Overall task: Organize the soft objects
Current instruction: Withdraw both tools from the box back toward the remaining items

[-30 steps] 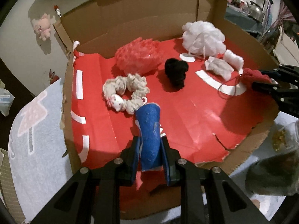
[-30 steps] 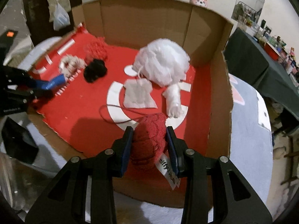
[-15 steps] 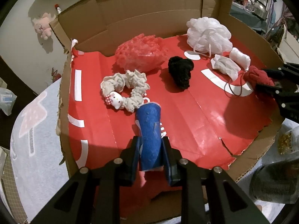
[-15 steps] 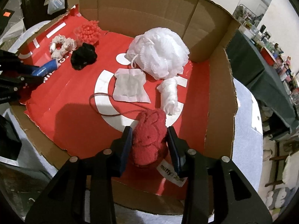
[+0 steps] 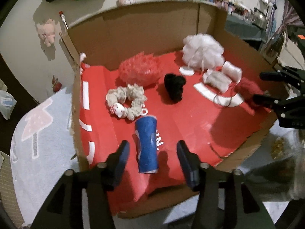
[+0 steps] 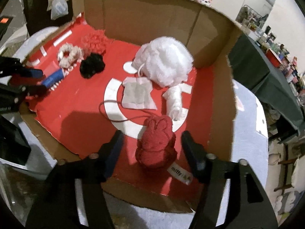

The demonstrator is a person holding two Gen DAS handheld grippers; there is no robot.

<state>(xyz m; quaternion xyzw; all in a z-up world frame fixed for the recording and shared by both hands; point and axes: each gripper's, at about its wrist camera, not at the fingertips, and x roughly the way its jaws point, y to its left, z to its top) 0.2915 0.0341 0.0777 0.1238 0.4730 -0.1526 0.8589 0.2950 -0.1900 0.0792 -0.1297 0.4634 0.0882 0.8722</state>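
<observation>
A blue soft roll (image 5: pixel 147 144) lies on the red floor of the cardboard box (image 5: pixel 144 28). It sits between the fingers of my left gripper (image 5: pixel 152 151), whose jaws are opening and stand clear of it on both sides. In the right wrist view a red knitted bunny (image 6: pixel 156 141) with a white tag rests on the box floor. My right gripper (image 6: pixel 151 144) straddles it, jaws opening, pads apart from the toy. The right gripper (image 5: pixel 266 87) also shows in the left wrist view, beside the bunny (image 5: pixel 247 87).
Inside the box lie a white mesh puff (image 6: pixel 164 61), a white pouch (image 6: pixel 137 95), a white roll (image 6: pixel 174 100), a black fuzzy piece (image 5: pixel 174 87), a cream scrunchie (image 5: pixel 125 100) and a pink-red puff (image 5: pixel 140 69). Cardboard walls rise at the back and sides.
Both grippers opened. The left let go of the blue roll, which now lies on the box floor. The right let go of the red bunny, now resting near the front edge.
</observation>
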